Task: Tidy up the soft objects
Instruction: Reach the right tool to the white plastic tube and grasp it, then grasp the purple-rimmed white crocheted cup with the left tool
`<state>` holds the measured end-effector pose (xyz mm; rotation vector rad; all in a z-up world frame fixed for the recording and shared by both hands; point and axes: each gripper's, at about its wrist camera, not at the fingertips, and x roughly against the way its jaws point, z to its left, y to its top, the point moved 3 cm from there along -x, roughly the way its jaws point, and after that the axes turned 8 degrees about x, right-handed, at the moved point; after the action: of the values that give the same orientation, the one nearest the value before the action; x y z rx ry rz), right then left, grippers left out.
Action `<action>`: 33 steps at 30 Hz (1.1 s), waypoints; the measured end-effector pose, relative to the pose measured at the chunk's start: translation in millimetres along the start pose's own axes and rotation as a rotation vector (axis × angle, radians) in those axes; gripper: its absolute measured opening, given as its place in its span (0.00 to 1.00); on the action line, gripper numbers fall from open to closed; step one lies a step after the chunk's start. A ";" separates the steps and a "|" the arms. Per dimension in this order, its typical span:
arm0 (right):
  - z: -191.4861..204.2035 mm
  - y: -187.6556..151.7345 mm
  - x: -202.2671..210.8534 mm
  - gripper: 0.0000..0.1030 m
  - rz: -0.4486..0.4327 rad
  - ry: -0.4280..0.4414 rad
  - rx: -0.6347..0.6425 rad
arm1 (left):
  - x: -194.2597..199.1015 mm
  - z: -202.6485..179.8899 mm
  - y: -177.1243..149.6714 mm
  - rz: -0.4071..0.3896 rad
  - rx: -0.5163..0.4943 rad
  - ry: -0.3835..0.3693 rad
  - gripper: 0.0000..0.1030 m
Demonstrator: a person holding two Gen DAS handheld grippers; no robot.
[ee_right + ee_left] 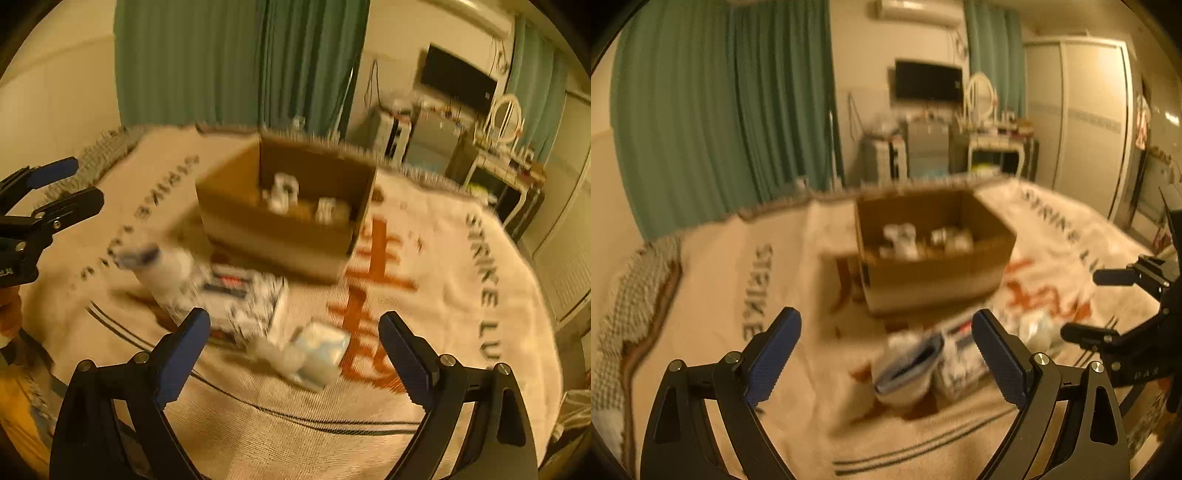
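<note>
An open cardboard box (934, 254) (284, 218) stands on a cream blanket and holds several white soft items (901, 240) (282, 194). In front of it lie a white sock with a blue cuff (908, 363) (159, 266), a black-and-white patterned packet (960, 360) (240, 299) and a pale blue-white soft packet (1036, 328) (317, 350). My left gripper (886, 354) is open and empty above the sock; it also shows in the right wrist view (66, 184). My right gripper (295, 354) is open and empty above the pale packet, and shows in the left wrist view (1086, 306).
The cream blanket (713, 295) (436, 258) with black "STRIKE" lettering and orange characters covers the bed. Green curtains (720, 110), a wall TV (929, 81), a dressing table with a mirror (993, 140) and a white wardrobe (1086, 122) stand beyond the bed.
</note>
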<state>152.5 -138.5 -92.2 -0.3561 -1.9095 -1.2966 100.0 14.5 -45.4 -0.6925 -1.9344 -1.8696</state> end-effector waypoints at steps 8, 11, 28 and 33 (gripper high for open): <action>-4.9 -32.7 -49.4 0.74 0.060 0.066 -0.073 | -22.7 -3.7 -46.6 0.056 -0.069 0.015 0.92; 1.6 -34.7 -60.9 0.71 0.078 0.075 -0.056 | -34.6 -1.4 -52.7 0.112 -0.037 -0.002 0.92; -12.4 -21.1 -60.8 0.27 0.032 0.007 -0.105 | -97.9 1.8 -68.5 0.248 0.005 -0.012 0.90; -17.0 -20.6 -63.5 0.27 0.029 0.011 -0.126 | -109.6 7.2 -72.1 0.306 0.047 -0.051 0.55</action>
<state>188.9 -150.4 -149.4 -0.4379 -1.8111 -1.4009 148.3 10.8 -167.5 -0.9695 -1.7778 -1.6297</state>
